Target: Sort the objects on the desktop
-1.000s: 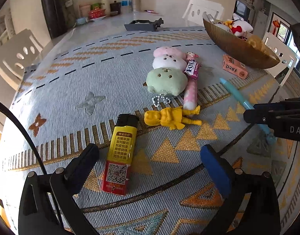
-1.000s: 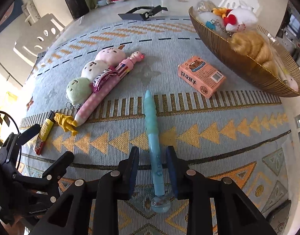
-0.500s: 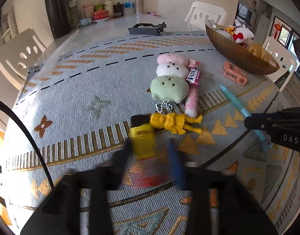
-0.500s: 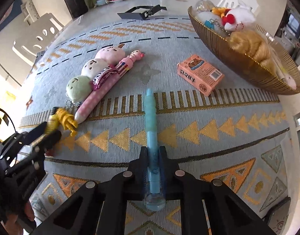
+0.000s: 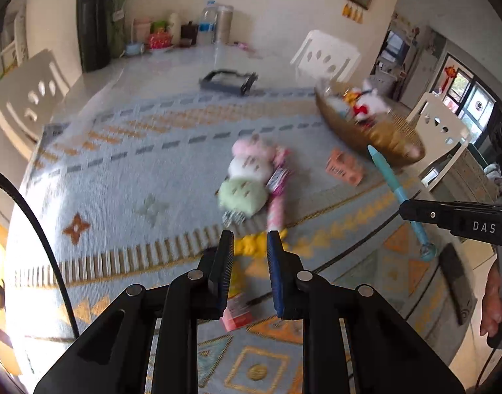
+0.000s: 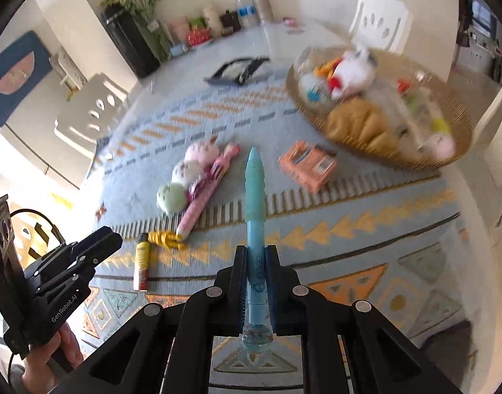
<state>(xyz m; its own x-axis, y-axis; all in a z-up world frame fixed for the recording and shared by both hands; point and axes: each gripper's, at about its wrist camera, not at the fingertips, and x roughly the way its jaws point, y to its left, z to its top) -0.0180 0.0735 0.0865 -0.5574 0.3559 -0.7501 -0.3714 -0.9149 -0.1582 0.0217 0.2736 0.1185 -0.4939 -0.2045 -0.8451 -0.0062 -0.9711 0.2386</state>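
Observation:
My right gripper (image 6: pixel 256 252) is shut on a light blue pen (image 6: pixel 254 190), which is lifted off the patterned cloth with its tip pointing away. The left wrist view shows the same pen (image 5: pixel 387 177) slanting up from the right gripper (image 5: pixel 403 208). My left gripper (image 5: pixel 249 243) hangs above the cloth. Its jaws are closing, a narrow gap is left, and nothing is pressed between the pads. The yellow-and-red lighter (image 6: pixel 142 262) lies flat on the cloth just below the left gripper (image 6: pixel 110 239). Only its red end (image 5: pixel 238 317) shows between the fingers.
A yellow figure (image 6: pixel 167 239), a pink pen (image 6: pixel 205 197) and three plush balls (image 6: pixel 185 174) lie mid-cloth. An orange box (image 6: pixel 306 165) sits before a golden bowl (image 6: pixel 398 161) of toys. A dark stand (image 6: pixel 238 72), bottles and white chairs are behind. A hand (image 6: pixel 51 351) holds the left gripper.
The right jaws shut on the blue pen and raised it off the cloth. The left jaws narrowed around the lighter, then rose; the lighter stayed on the cloth.

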